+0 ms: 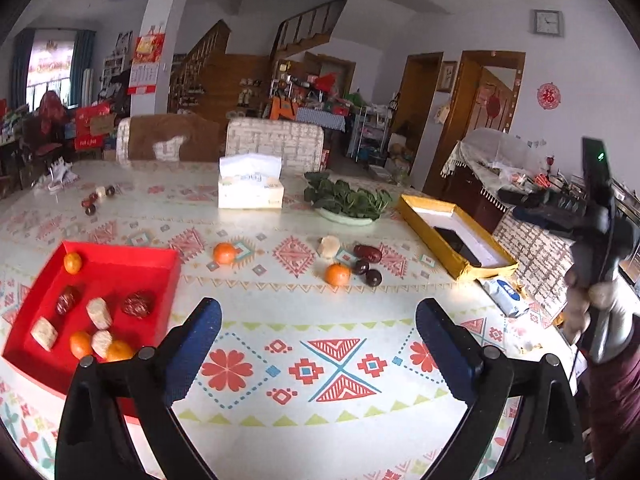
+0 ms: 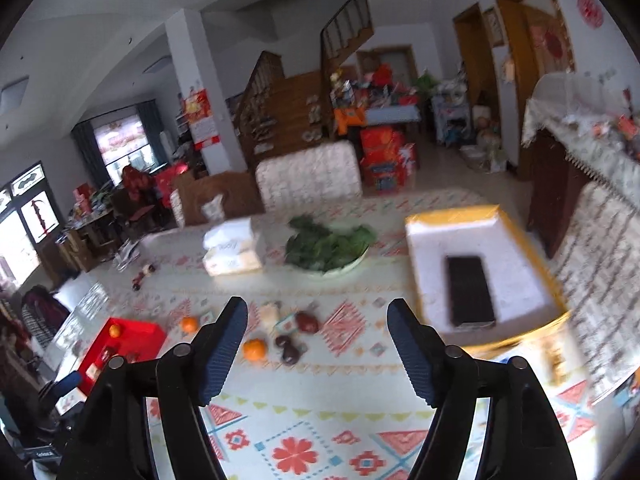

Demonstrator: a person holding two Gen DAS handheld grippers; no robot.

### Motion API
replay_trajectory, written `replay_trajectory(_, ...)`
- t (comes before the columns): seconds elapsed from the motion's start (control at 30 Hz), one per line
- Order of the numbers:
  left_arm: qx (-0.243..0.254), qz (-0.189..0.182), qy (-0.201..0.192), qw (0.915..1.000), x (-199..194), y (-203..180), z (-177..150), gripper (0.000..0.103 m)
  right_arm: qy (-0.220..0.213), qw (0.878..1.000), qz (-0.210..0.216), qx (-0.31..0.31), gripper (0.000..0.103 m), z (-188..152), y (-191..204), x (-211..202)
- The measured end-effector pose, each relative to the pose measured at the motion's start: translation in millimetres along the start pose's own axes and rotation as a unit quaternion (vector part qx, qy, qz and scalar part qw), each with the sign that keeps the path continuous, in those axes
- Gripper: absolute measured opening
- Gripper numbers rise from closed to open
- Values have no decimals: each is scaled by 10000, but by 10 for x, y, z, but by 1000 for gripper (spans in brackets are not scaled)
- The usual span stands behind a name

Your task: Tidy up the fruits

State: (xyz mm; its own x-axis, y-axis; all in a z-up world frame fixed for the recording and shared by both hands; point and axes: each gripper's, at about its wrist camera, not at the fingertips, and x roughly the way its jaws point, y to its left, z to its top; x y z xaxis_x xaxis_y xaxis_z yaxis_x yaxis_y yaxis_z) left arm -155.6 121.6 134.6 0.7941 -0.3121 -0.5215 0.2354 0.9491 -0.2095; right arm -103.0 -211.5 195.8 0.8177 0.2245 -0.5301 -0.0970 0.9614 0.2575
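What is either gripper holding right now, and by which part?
Nothing. The left gripper and right gripper both stand open and empty above the table.

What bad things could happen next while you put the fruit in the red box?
1. The oranges left on the table are round, so a nudge from an open gripper might roll one away.
2. The dark fruits lie close beside that orange, so grabbing one could knock the others.
3. The red tray sits near the table's edge and is already crowded; dropping fruit in carelessly could bounce a piece out.
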Motion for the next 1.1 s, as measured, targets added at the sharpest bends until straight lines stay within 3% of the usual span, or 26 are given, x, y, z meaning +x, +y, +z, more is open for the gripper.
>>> replay_trajectory(0.13,-46,10,167,9998,178,20,-27,98,584,9977,282,207,76,-303,14,518)
replay_trajectory(0.27,-146,14,287,9995,351,75,-14,98,1080,9923,490,364,66,-579,28,1037)
replay_trajectory(0.53,-398,-95,494,9979,752,190,118,92,1621,9836,578,536,61,-806,83,1761)
replay_trajectory(0.67,-406,-57,480,9980,920,222,238,92,1669,9842,418,415,60,-831,128,1952)
replay_trajectory(0.93,-340,32,817,9961,1515,243,357,92,1583,9872,11,-174,31,-846,302,2061)
replay_trajectory(1.1,-280,17,1033,9943,1778,186,323,92,1539,9879,76,-189,28,-846,288,2057)
